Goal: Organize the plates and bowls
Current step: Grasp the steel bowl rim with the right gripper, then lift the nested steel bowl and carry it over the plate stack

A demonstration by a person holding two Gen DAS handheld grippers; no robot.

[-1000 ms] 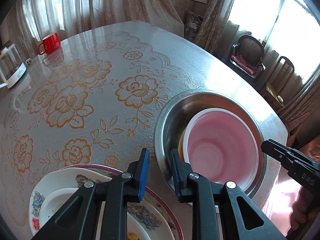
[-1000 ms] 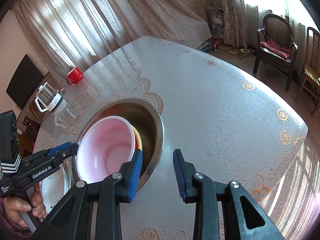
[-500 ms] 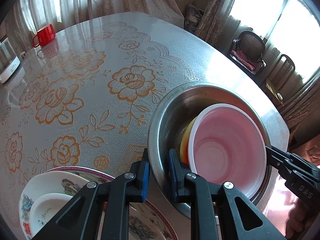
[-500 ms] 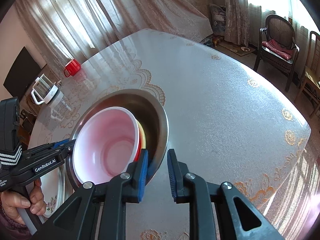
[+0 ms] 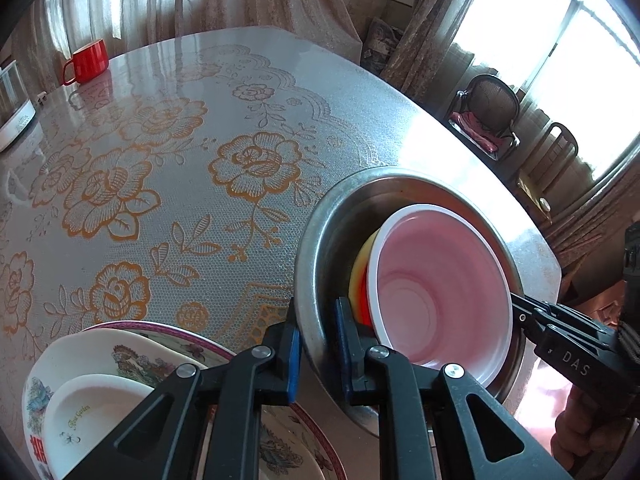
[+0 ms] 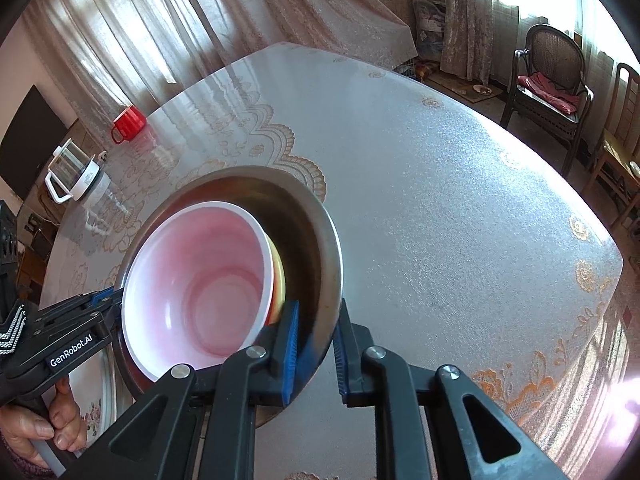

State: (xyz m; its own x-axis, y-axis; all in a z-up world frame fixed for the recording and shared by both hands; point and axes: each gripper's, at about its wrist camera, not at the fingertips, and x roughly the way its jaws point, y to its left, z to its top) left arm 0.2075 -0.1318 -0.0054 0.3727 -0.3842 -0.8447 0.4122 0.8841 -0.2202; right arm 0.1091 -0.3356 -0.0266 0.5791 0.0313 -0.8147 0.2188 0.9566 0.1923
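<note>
A steel basin (image 5: pixel 400 173) (image 6: pixel 256 171) sits on the flowered table, holding a pink bowl (image 5: pixel 436 288) (image 6: pixel 208 280) nested over a yellow and a red bowl (image 5: pixel 360 276). My left gripper (image 5: pixel 317 320) is shut on the basin's left rim, one pad inside and one outside. On the opposite rim my right gripper (image 6: pixel 316 320) is closing, with both pads against the wall. Each gripper shows in the other's view, the right (image 5: pixel 518 306) and the left (image 6: pixel 106 296). At lower left, a small white bowl (image 5: pixel 92 412) rests on a stack of flowered plates (image 5: pixel 160 344).
A red mug (image 5: pixel 88 62) (image 6: pixel 129 123) and a glass kettle (image 6: pixel 74 174) stand at the table's far side. Wooden chairs (image 5: pixel 488 116) (image 6: pixel 548 76) stand beyond the table's right edge, by the window. A person's hand (image 6: pixel 48 436) grips the left tool.
Both grippers have come in over the basin's rim from either side, and their jaws have narrowed from a wide gap onto the steel wall. The bowls inside have not shifted.
</note>
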